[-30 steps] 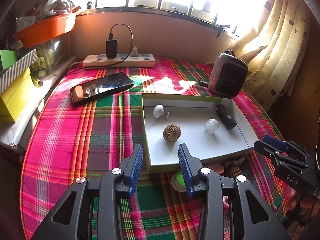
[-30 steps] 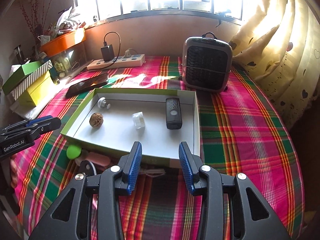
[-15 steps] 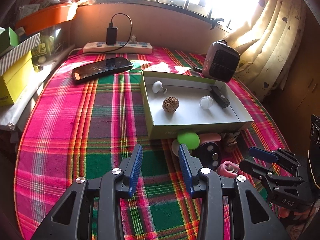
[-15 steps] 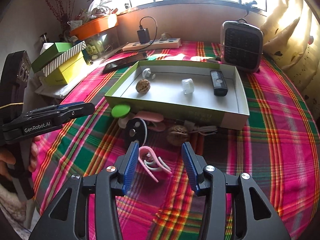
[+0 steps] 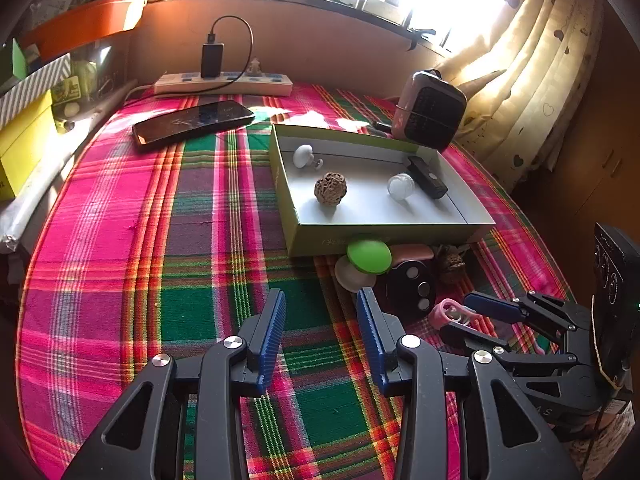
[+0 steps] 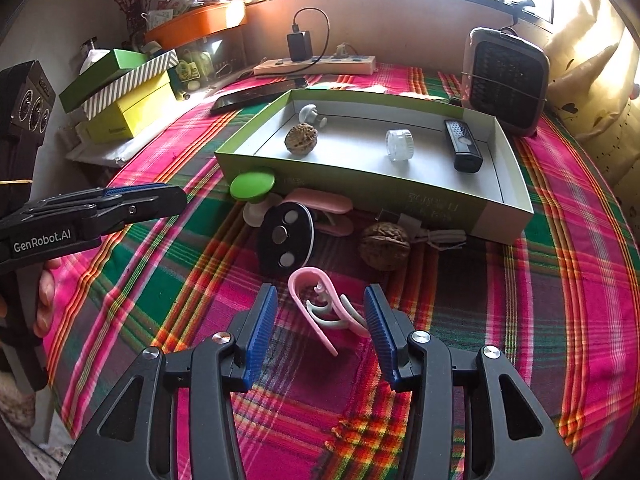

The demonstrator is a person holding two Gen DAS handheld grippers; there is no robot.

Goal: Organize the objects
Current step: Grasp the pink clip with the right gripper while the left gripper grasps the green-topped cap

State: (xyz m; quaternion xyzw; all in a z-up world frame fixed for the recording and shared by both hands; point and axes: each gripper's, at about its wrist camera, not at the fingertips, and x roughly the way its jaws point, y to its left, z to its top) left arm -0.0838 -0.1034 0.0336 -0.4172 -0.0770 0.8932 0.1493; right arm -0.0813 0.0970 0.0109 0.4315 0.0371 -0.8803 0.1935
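Right wrist view: right gripper (image 6: 320, 320) now low over the plaid tablecloth (image 6: 520, 300), brought back from the tray's near wall of a second ago and tipped more steeply downward. Jaws spread, having just been opening; pink clip (image 6: 320, 308) lying on the cloth between the blue pads (image 6: 260, 326), touching neither. Earlier hidden below the tray's edge, now in full sight in front of it: loose walnut (image 6: 385, 245), black round disc (image 6: 285, 236), green-capped knob (image 6: 253, 185), pink case (image 6: 324, 202), white cable (image 6: 440, 237), all close together against the green tray (image 6: 360, 188). Inside the tray, unchanged: second walnut (image 6: 301, 140), white knob (image 6: 309, 113), clear cap (image 6: 398, 144), black remote (image 6: 462, 145).

Left wrist view: left gripper (image 5: 320, 340) likewise drawn back and lowered, now well short of the tray, pointed obliquely down at bare cloth. Jaws spread as before, nothing between them. Right gripper seen at lower right, fingers straddling the pink clip. Phone (image 5: 192, 122), power strip (image 5: 224, 82) and small heater (image 5: 430, 110) unmoved beyond the tray.

Left-hand fingers (image 6: 44, 300) wrapped round the left tool's handle at the left edge of the right wrist view.
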